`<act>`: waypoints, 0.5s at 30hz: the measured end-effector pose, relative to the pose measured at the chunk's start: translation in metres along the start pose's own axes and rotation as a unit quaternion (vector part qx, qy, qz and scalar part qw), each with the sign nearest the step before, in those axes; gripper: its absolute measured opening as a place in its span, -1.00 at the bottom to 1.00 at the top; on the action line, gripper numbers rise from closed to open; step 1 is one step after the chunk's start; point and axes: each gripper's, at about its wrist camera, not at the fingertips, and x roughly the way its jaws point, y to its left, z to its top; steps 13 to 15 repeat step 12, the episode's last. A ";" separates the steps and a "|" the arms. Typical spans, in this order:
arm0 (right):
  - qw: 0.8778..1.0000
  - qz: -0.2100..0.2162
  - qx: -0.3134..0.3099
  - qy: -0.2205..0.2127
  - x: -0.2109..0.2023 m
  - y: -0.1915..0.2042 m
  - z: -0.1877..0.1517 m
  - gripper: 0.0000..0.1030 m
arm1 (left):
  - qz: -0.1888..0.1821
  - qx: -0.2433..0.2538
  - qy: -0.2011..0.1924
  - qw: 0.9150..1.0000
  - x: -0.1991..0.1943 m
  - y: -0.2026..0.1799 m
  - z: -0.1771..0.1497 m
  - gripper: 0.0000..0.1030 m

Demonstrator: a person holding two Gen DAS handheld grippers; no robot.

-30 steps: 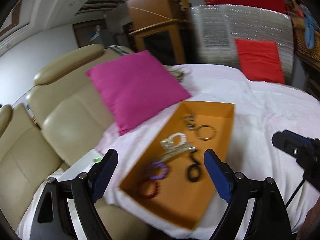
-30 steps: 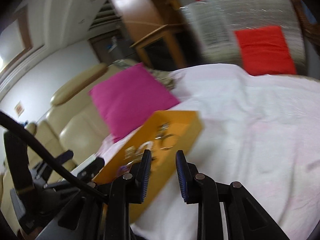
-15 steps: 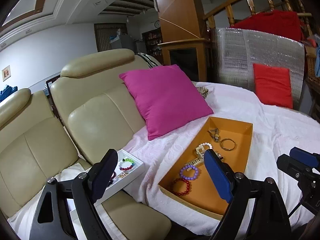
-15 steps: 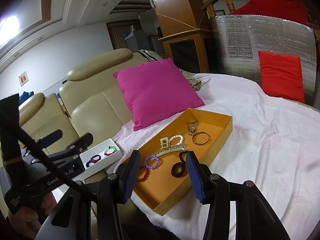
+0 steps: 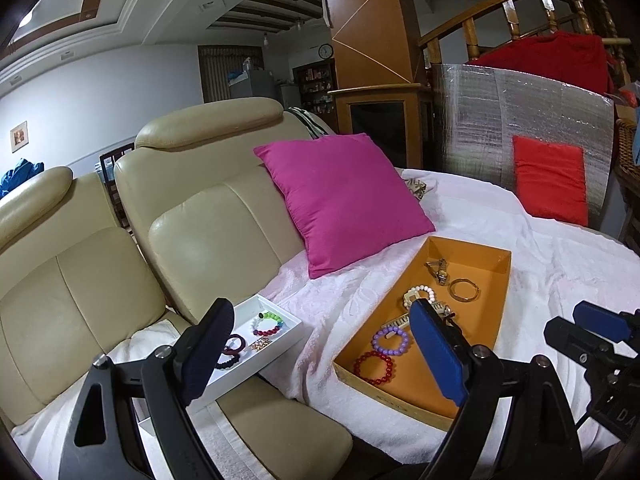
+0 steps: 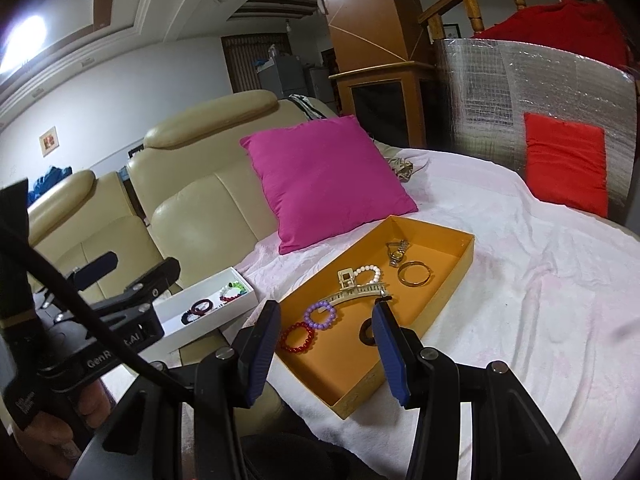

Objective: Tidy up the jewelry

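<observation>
Left tongs: your left gripper [image 5: 324, 352] is spread wide with nothing between its pads; it hangs over the gap between the white tray and the orange box.
Right tongs: your right gripper [image 6: 326, 350] stands part-way apart and pinches nothing – its blue pads frame the near half of the orange box from above.
Orange box: the orange box [image 6: 464, 264] lies on the white blanket [image 6: 540, 280], its long side running away from you, just in front of the pink cushion [image 6: 324, 180].
Box contents, near end: a red bead bracelet [image 6: 297, 338] touches a purple bead bracelet [image 6: 319, 316]; a black ring [image 6: 366, 332] is half hidden behind your right pad.
Box contents, middle: a cream hair claw [image 6: 354, 290] lies across the box, with a white bead bracelet [image 6: 370, 274] just behind it.
Box contents, far end: a gold bangle [image 6: 415, 274] sits beside a wristwatch [image 6: 397, 253].
White tray: the white tray [image 5: 288, 342] rests on the seat of the beige sofa [image 5: 216, 232], left of the blanket edge – near the orange box but not touching it.
Tray contents: a multicoloured bead bracelet [image 5: 269, 323], a dark bracelet [image 5: 234, 346] and a small gold-toned piece [image 5: 261, 345] that you cannot identify at this size.
Background: a red cushion [image 6: 566, 164] leans on a silver foil panel [image 6: 500, 92] at the far side of the blanket.
</observation>
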 end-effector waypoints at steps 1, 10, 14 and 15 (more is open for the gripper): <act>1.000 0.000 0.000 0.002 0.002 0.000 0.000 0.00 | 0.001 0.000 0.000 1.000 0.001 0.000 0.000 0.74; 1.000 0.000 -0.015 0.025 0.031 0.000 0.007 0.00 | -0.009 0.009 -0.004 1.000 0.014 -0.012 0.005 0.74; 1.000 0.001 -0.001 0.021 0.030 -0.011 0.011 0.00 | -0.016 0.040 -0.014 0.999 0.015 -0.034 0.012 0.74; 1.000 0.001 -0.001 0.021 0.030 -0.011 0.011 0.00 | -0.016 0.040 -0.014 0.999 0.015 -0.034 0.012 0.74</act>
